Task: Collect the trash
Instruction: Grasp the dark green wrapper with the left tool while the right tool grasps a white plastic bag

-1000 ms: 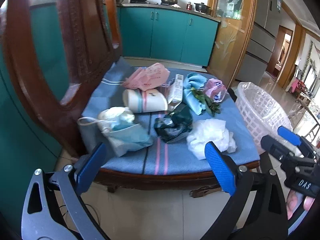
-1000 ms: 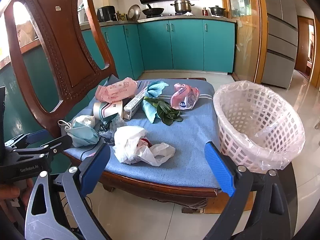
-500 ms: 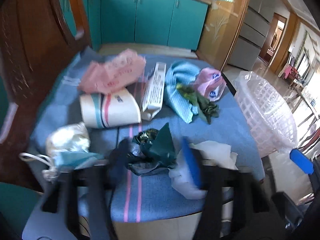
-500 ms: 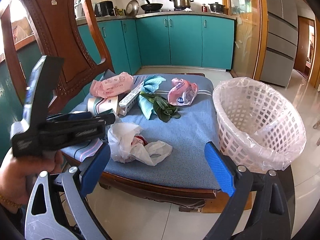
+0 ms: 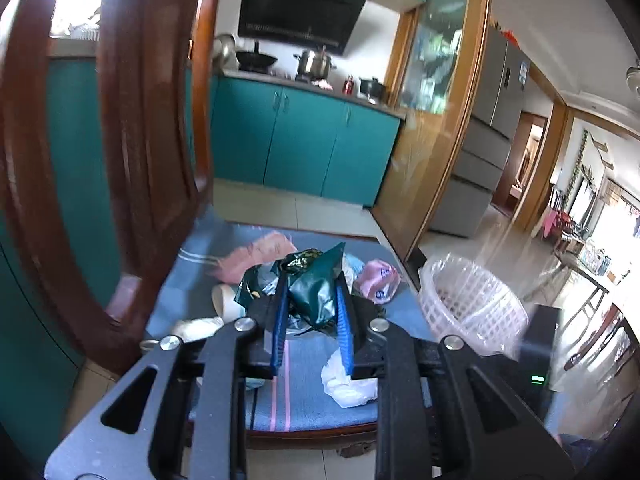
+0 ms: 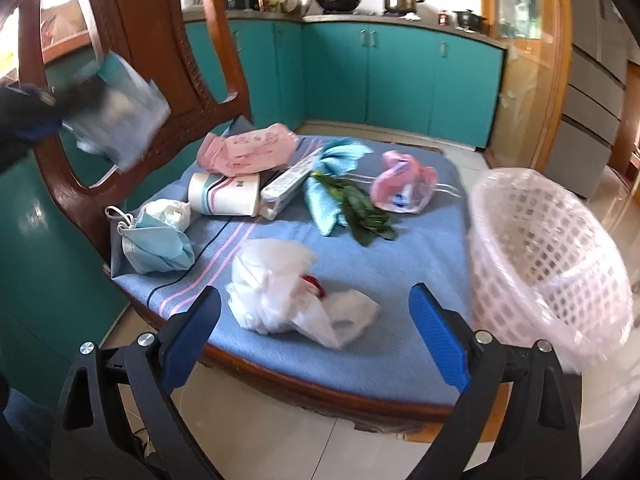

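My left gripper is shut on a crumpled dark green wrapper and holds it above the chair cushion; the same wrapper shows blurred at the upper left of the right wrist view. My right gripper is open and empty just in front of a white plastic bag on the cushion. A white lattice trash basket lined with clear plastic stands to the right of the chair and also shows in the left wrist view.
On the cushion lie a blue face mask, a paper cup, a pink packet, a long white box, a blue cloth with green leaves and a pink bag. The wooden chair back rises at the left.
My left gripper closed on the green wrapper and lifted it off the cushion. My right gripper stayed open and moved a little closer to the white bag.
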